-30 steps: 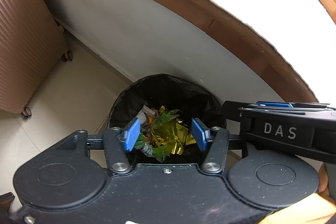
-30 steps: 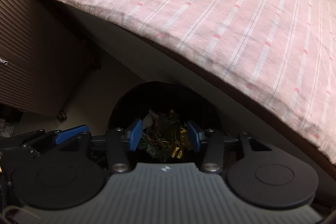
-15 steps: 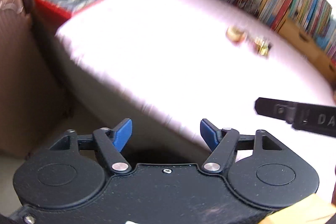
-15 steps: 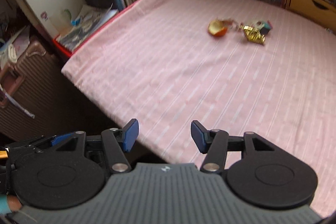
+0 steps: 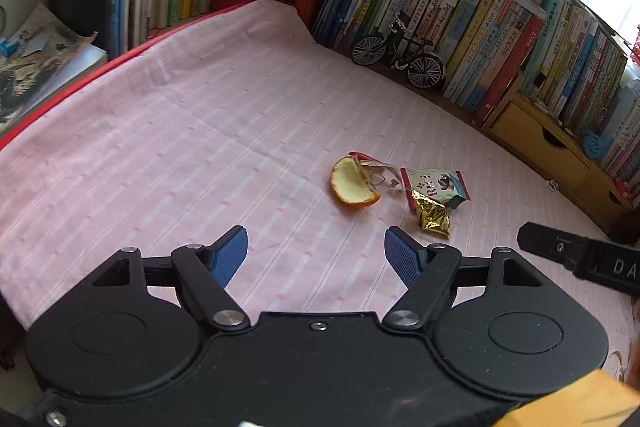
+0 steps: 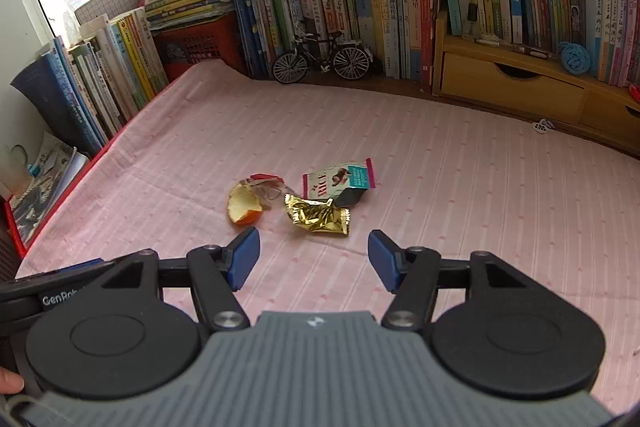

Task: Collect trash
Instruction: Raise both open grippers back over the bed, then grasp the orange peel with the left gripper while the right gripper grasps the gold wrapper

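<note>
Four pieces left: trash lay clustered mid-bedspread (image 6: 480, 187), none collected as far as these views showed; no bin was in sight.
Snack packet (image 6: 340, 183): largest, printed, flat, touching the gold wrapper.
Gold wrapper (image 6: 318, 215): crumpled foil, nearest the right gripper.
Orange peel (image 6: 244, 207): curled, beside a small clear wrapper (image 6: 266, 187).
Left gripper (image 5: 316, 255): jaws spread wide, holding nothing, short of the peel.
Right gripper (image 6: 314, 259): jaws spread wide, empty, touching nothing.

Empty, spread right claw (image 6: 313, 259) above pink sheet (image 6: 460, 195), near gold wrapper (image 6: 318, 215) and orange peel (image 6: 243, 206)
</note>
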A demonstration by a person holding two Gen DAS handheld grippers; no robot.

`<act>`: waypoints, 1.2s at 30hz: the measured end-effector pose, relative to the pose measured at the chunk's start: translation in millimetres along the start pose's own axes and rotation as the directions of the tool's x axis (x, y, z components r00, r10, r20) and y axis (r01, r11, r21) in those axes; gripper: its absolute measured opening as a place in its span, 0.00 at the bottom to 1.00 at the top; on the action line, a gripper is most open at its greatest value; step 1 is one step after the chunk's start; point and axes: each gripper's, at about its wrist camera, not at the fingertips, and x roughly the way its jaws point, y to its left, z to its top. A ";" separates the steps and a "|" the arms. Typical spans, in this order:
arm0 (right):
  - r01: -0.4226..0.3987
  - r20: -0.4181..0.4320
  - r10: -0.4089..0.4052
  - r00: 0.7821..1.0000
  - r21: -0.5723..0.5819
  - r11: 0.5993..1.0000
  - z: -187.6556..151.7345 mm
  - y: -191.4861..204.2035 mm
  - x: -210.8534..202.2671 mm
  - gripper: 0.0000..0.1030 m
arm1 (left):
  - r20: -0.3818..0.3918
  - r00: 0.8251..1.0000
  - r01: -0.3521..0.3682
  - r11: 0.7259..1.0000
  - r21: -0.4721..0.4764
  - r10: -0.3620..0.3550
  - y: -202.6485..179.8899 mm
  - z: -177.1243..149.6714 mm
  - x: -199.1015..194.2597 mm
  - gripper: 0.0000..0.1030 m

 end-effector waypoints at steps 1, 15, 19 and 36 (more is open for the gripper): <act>0.003 -0.010 -0.003 1.000 0.000 1.000 2.7 -4.0 6.6 0.70 | -0.014 1.000 0.001 1.000 0.001 -0.001 -5.6 4.1 13.6 0.71; -0.043 -0.097 0.038 0.995 -0.054 0.998 6.4 -28.3 54.6 0.75 | -0.066 0.995 -0.075 0.995 0.072 0.080 -49.8 28.5 122.8 0.62; -0.064 -0.115 0.056 0.992 -0.069 0.996 10.4 -21.8 70.1 0.76 | -0.116 0.993 -0.037 0.999 0.015 0.039 -42.0 31.3 134.4 0.38; -0.069 -0.225 0.049 0.973 -0.078 0.995 16.5 2.8 142.5 0.66 | -0.055 0.996 -0.071 0.997 -0.041 0.069 -17.6 40.1 94.2 0.30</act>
